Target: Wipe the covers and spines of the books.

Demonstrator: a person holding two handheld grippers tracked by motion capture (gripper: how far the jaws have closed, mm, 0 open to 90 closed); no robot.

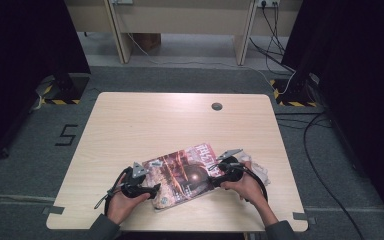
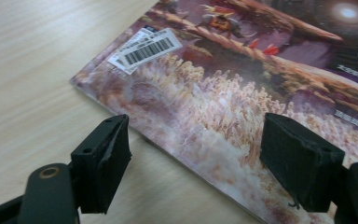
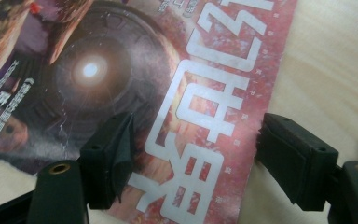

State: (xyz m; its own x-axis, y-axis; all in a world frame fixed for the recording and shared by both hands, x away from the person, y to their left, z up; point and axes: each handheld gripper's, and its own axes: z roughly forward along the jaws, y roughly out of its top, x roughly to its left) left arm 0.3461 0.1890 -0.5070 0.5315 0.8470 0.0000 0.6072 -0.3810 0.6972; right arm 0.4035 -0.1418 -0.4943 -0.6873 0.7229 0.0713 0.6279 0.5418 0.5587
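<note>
Now both grippers flank a magazine (image 1: 186, 175) lying flat near the front edge of the table (image 1: 145, 120).

Its long axis runs slantwise between the hands, barcode corner toward the left gripper (image 1: 142, 185), title end toward the right gripper (image 1: 223, 170). Both sets of jaws stand released, gripping nothing. In the left gripper view the jaws straddle the near edge; in the right gripper view they span the title strip. Neither hand looks clearly nearer.

Light wood table (image 1: 130, 120), grey carpet floor (image 1: 40, 150), black curtains (image 1: 20, 40), cables (image 1: 325, 150)
</note>
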